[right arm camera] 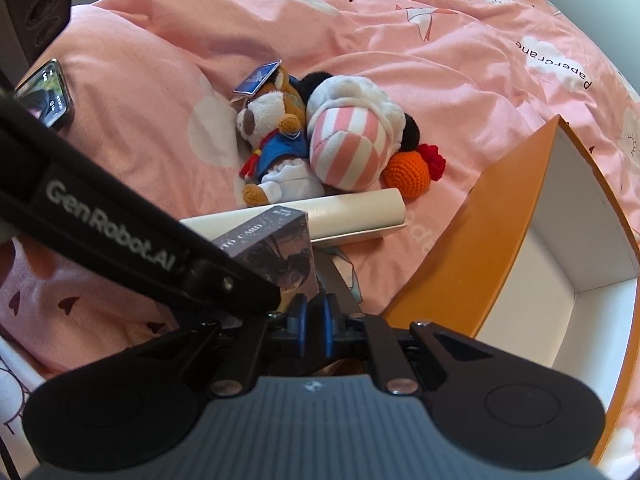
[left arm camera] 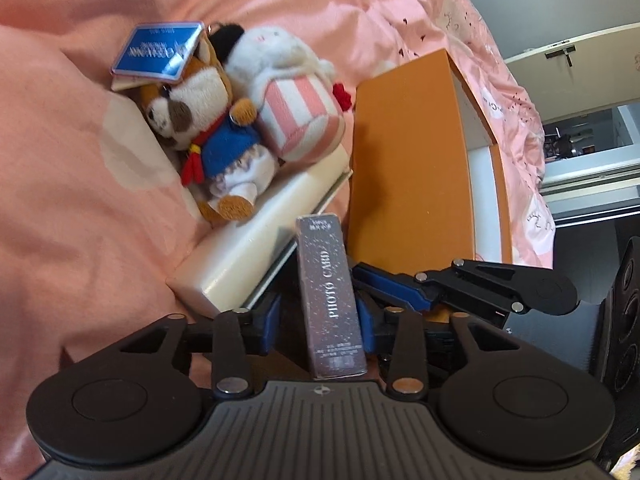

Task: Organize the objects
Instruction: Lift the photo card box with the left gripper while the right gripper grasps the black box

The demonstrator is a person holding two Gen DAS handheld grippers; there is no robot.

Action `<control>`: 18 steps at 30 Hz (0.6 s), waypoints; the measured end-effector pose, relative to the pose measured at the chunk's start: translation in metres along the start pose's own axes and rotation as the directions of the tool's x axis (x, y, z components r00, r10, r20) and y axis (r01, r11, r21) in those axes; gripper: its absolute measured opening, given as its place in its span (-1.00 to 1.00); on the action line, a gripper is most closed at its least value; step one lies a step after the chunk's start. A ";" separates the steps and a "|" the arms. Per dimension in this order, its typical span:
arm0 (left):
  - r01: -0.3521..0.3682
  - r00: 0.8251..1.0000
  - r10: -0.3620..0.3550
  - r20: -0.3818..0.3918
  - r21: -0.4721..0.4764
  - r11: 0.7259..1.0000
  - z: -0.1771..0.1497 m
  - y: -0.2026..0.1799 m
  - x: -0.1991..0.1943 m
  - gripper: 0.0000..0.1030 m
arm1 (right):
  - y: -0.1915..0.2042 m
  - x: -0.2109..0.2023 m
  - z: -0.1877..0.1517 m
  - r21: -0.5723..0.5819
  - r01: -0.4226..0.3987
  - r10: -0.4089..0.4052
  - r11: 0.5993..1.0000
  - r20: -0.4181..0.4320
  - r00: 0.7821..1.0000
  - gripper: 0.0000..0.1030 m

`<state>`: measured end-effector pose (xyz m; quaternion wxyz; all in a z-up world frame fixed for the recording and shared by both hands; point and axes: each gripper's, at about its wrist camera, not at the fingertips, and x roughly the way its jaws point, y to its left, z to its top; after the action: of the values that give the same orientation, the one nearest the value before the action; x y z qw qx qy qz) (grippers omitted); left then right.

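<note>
While I'm looking through the left wrist camera, my left gripper point(left arm camera: 318, 312) has its blue pads clamped on the sides of the photo card box point(left arm camera: 330, 300), which stands upright between them. Just past it lies a white box point(left arm camera: 260, 240) on the pink bedding point(left arm camera: 60, 180), with a plush dog point(left arm camera: 208, 136) and a striped plush point(left arm camera: 300, 120) leaning on it. The orange box point(left arm camera: 408, 168) sits open to the right, and my other gripper is tucked right beside the card box.

From the right wrist camera, my right gripper point(right arm camera: 314, 316) is pinched closed with nothing visibly between the pads. The card box point(right arm camera: 276, 256) sits just in front of it, partly behind the left tool's arm.

My worry: the two grippers are crowded together, so swinging toward the orange box point(right arm camera: 500, 216) could knock them together, and the tall card box could twist in that narrow grip.
</note>
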<state>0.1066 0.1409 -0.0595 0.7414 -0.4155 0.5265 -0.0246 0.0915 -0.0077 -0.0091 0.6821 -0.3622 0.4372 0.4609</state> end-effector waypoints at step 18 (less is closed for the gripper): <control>-0.241 0.947 0.155 0.280 0.309 0.920 -0.014 -0.046 -0.044 -0.51 | -0.016 0.028 0.045 -0.208 -0.172 0.123 0.963 -0.230 0.966 -0.30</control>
<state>0.0941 0.1231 0.0020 0.8607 -0.2257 0.4561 0.0135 0.1234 0.0363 -0.0179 0.5489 -0.4513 0.4789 0.5155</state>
